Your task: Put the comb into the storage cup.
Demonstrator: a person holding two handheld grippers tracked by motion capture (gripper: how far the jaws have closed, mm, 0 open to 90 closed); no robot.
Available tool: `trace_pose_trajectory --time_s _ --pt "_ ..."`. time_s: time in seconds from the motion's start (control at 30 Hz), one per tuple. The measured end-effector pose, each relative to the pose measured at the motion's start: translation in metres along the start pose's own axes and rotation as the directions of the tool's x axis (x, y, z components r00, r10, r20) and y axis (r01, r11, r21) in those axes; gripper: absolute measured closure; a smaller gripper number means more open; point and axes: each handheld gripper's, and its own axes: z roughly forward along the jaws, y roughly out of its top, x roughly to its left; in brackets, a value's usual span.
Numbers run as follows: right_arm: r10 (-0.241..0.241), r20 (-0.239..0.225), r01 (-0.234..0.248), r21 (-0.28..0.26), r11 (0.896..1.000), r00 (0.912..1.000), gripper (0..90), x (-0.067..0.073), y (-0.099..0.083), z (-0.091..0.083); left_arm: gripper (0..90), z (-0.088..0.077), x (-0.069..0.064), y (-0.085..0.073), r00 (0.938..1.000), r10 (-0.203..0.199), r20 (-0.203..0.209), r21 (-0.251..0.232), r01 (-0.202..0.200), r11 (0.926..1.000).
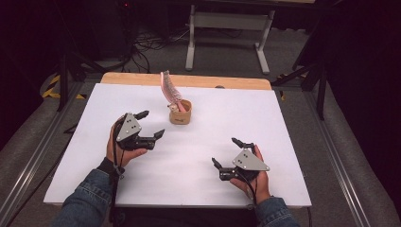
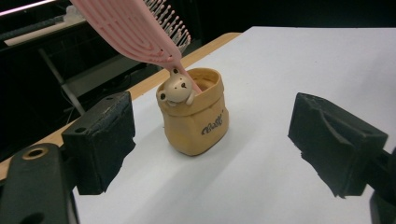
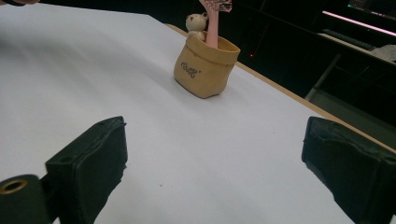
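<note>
A tan bag-shaped holder (image 1: 181, 113) (image 2: 195, 112) (image 3: 204, 67) with a small bear figure on its rim stands upright near the table's far middle. A pink hairbrush (image 1: 169, 87) (image 2: 140, 30) (image 3: 214, 18) stands in it, handle down, head leaning left and back. My left gripper (image 1: 150, 125) (image 2: 210, 144) is held a little to the holder's left and nearer to me, jaws wide apart with nothing between them. My right gripper (image 1: 229, 151) (image 3: 215, 163) rests near the front right, also open and empty, well away from the holder.
The white table top (image 1: 198, 156) has a wooden strip (image 1: 189, 80) along its far edge. Beyond it stand a grey frame leg (image 1: 191, 38) and dark stands on the floor. Metal rails (image 1: 33, 161) run along both sides of the table.
</note>
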Motion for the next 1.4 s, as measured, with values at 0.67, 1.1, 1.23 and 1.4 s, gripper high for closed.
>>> trace_pose_trajectory --time_s 0.67,1.1,1.23,1.4 --pt "-0.007 0.0 0.007 -0.006 1.0 1.0 7.5 0.0 0.001 -0.001 9.2 -0.013 -0.013 -0.003 0.9981 0.043 0.043 0.009 -0.043 0.999" --pt "-0.01 0.002 0.01 -0.011 1.0 0.9999 7.1 0.001 0.002 -0.001 6.7 -0.025 -0.021 -0.006 0.9971 0.057 0.049 0.009 -0.058 0.9983" --pt "-0.013 0.003 0.013 -0.011 1.0 0.9999 6.5 0.001 0.002 -0.001 5.7 -0.029 -0.023 -0.008 0.9968 0.064 0.049 0.013 -0.064 0.9978" --pt "-0.013 0.005 0.013 -0.012 1.0 0.9999 6.3 0.001 0.003 -0.001 5.4 -0.035 -0.023 -0.011 0.9965 0.067 0.05 0.018 -0.068 0.9975"
